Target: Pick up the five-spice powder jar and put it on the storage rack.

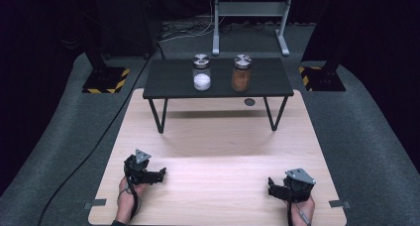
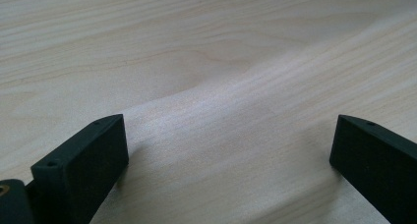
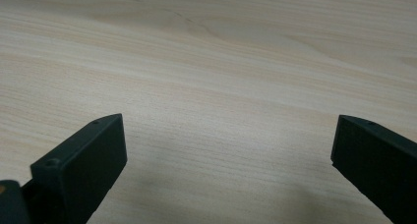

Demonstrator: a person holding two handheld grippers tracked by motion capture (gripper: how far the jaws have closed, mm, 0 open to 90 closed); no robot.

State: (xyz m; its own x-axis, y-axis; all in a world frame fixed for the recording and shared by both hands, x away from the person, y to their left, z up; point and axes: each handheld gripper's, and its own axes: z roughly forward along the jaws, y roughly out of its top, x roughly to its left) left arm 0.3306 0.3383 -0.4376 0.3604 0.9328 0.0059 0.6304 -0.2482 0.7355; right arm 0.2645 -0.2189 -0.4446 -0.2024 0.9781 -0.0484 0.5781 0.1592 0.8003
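Note:
My left gripper (image 1: 161,175) rests low over the pale wooden table (image 1: 218,137) near its front left, held by a hand. It is open, its black jaws wide apart over bare wood (image 2: 226,135). My right gripper (image 1: 271,185) sits near the front right, also open with nothing between its jaws (image 3: 228,135). Two glass jars with metal lids stand on a small black shelf (image 1: 173,80) at the back: one holds white powder (image 1: 201,72), the other brown grains (image 1: 241,73).
A small dark round disc (image 1: 249,102) lies on the table behind the shelf's right leg. Dark carpet surrounds the table. Black stands with yellow-striped bases (image 1: 106,80) flank it, and a grey metal frame (image 1: 250,18) stands behind.

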